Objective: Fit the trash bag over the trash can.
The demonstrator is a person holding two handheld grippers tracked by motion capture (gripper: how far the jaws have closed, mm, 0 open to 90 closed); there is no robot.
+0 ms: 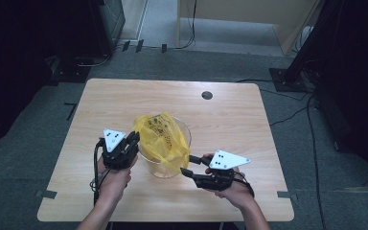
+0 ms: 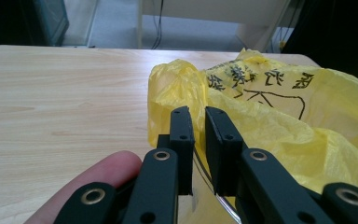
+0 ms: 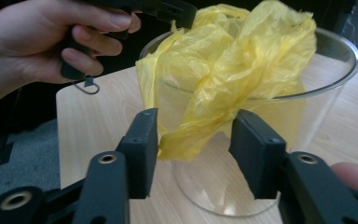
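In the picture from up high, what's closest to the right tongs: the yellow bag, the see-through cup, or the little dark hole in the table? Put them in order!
Starting from the right tongs:
1. Yellow bag: its hanging corner is right at the tips, on their left.
2. See-through cup: just behind the bag, which is draped over its rim.
3. Dark hole: far off, near the table's back edge.

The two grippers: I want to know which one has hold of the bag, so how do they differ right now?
The left gripper has its jaws nearly together at the yellow bag's rim on the clear container; the right gripper stands with jaws wide apart. The left seems to pinch the plastic; the right has a hanging fold between its jaws, apparently unpressed. Both are black and hand-held beside the container.
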